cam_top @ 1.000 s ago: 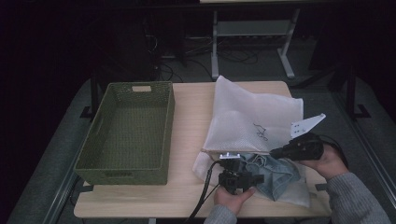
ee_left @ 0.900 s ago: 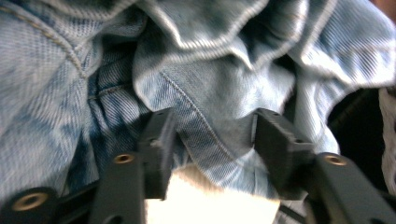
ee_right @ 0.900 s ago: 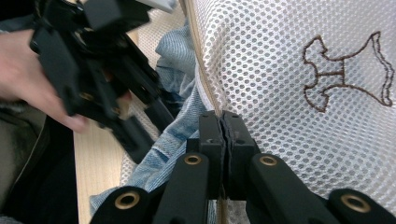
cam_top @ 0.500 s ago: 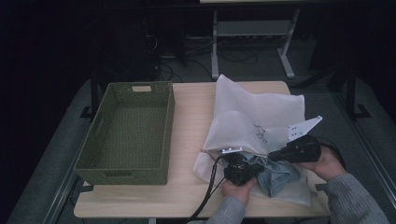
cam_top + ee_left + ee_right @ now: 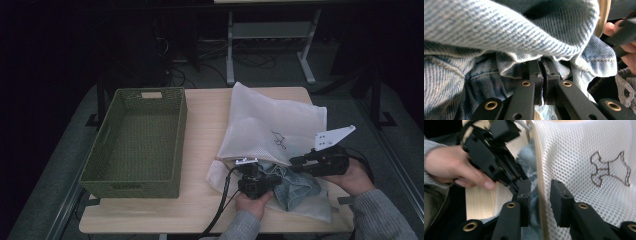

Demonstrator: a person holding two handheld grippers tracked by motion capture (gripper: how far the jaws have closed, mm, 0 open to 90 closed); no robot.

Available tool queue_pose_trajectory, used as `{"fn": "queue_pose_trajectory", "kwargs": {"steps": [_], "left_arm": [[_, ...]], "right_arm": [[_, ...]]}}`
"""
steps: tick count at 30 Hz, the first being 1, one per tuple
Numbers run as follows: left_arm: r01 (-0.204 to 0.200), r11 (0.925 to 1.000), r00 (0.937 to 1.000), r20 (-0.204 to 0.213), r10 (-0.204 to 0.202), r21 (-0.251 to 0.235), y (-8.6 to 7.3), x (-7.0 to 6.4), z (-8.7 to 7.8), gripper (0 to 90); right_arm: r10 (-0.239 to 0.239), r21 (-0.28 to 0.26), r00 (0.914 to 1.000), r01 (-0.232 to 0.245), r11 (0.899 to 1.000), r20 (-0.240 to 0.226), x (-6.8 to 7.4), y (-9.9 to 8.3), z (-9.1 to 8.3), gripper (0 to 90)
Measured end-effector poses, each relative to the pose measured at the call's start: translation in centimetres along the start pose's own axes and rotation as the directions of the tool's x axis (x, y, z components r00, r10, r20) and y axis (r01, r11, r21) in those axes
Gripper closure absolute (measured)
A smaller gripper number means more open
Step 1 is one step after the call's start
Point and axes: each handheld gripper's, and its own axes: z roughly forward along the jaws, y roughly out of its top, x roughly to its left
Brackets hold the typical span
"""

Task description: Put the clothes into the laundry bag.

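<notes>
The left gripper (image 5: 541,75) was clamped on a fold of the denim garment (image 5: 499,37), which lay at the mouth of the white mesh laundry bag (image 5: 272,127) on the table (image 5: 200,150). The right gripper (image 5: 540,192), jaws spread, straddled the bag's rim.

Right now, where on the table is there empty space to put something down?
Bare wood lies between the green basket and the white mesh bag, and along the front edge of the table below the basket. The basket itself looks empty too. The near right corner is crowded: the jeans, the bag's mouth, the left hand-held gripper and the right hand-held gripper all meet there.
</notes>
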Motion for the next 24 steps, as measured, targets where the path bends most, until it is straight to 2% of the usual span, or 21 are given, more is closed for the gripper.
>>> {"fn": "queue_pose_trajectory", "kwargs": {"steps": [4,9,13,17,24], "left_arm": [[0.004,1.0000,1.0000,0.000,-0.004,0.004,0.1,0.1,0.2,87.4],[0.013,0.9998,0.9999,0.000,-0.013,0.015,0.5,0.1,0.6,87.4],[0.009,0.9998,0.9999,-0.007,-0.009,0.018,0.8,0.1,0.9,87.3],[0.025,0.9994,0.9997,-0.005,-0.025,0.024,1.1,0.0,1.2,87.3],[0.034,0.9989,0.9994,-0.003,-0.033,0.032,1.3,0.0,1.7,87.3]], "right_arm": [[-0.035,-0.023,0.9994,0.035,0.999,0.000,1.4,0.0,-0.5,66.6],[-0.086,-0.003,0.9963,0.086,0.996,-0.005,3.6,-0.7,-0.1,65.8],[-0.103,0.024,0.9944,0.104,0.994,-0.020,4.6,-1.9,1.1,65.9],[-0.103,0.050,0.9940,0.105,0.993,-0.037,5.1,-3.0,2.5,65.9],[-0.130,0.096,0.9899,0.135,0.986,-0.057,5.8,-3.8,4.8,66.3]]}}
